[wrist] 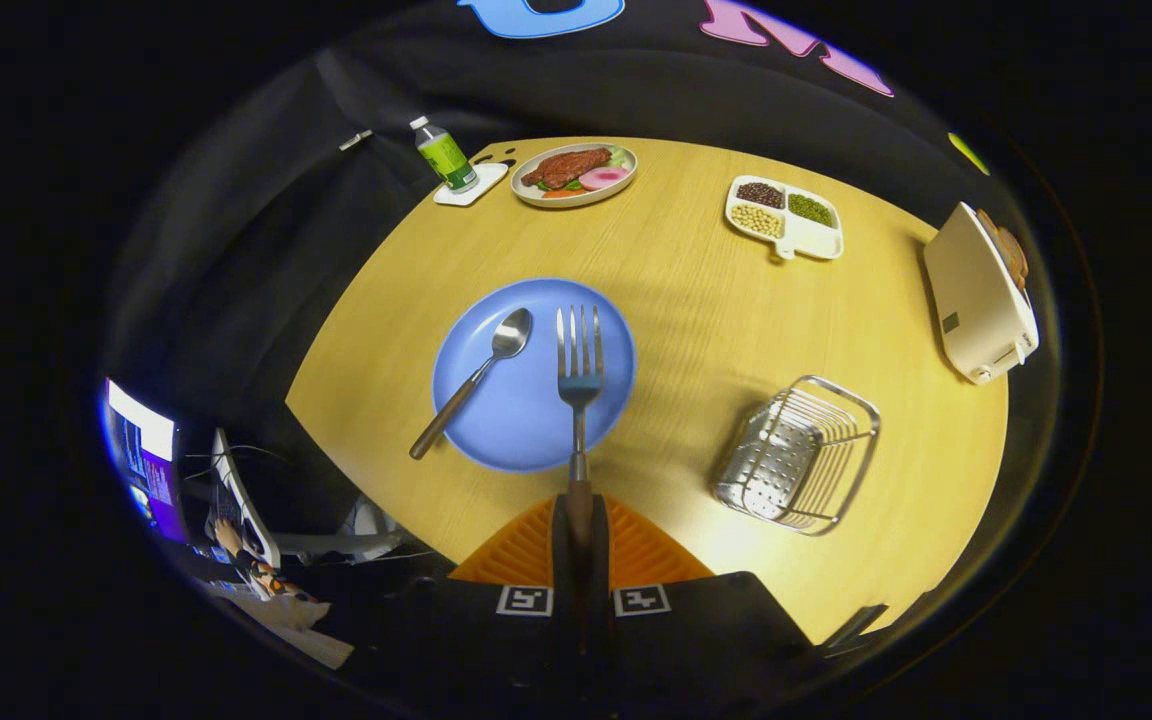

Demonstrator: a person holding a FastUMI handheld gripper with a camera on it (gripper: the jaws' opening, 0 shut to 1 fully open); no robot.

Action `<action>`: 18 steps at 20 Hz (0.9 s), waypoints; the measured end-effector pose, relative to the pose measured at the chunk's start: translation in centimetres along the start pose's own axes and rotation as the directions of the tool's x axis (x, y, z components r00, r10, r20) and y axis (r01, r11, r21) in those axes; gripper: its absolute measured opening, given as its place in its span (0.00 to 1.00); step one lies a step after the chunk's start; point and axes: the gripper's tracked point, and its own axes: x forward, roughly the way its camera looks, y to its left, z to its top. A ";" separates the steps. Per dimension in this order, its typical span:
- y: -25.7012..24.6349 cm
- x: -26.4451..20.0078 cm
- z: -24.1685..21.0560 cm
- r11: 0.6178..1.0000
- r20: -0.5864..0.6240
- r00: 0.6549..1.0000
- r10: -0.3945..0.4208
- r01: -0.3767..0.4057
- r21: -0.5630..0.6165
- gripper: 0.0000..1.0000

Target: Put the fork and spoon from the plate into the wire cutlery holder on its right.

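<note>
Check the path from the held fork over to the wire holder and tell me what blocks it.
Nothing visible does. The fingers are shut on the fork handle, its tines over the plate. Between plate and holder lies only bare table. The spoon lies on the far side of the fork, away from the holder.

No readable text on any object.

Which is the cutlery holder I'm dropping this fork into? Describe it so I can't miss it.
On the round wooden table, look right of the blue plate. The wire cutlery holder is a shiny metal basket, the only see-through thing there, nearer than the white toaster. The gripper is shut on the fork.
</note>
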 end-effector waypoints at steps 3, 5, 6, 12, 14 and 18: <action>-3.5 -3.0 -0.9 0.999 -0.044 0.999 -0.028 0.026 -0.043 0.07; -5.7 -4.4 -1.4 0.997 -0.080 0.996 -0.041 0.036 -0.066 0.07; -6.9 -4.8 -1.5 0.996 -0.100 0.993 -0.056 0.048 -0.081 0.07; -11.3 -5.0 -2.4 0.992 -0.277 0.957 -0.082 0.053 -0.113 0.08; -12.2 -4.9 -2.5 0.989 -0.323 0.942 -0.094 0.052 -0.138 0.08; -12.7 -4.2 -2.9 0.991 -0.375 0.923 -0.079 0.033 -0.129 0.08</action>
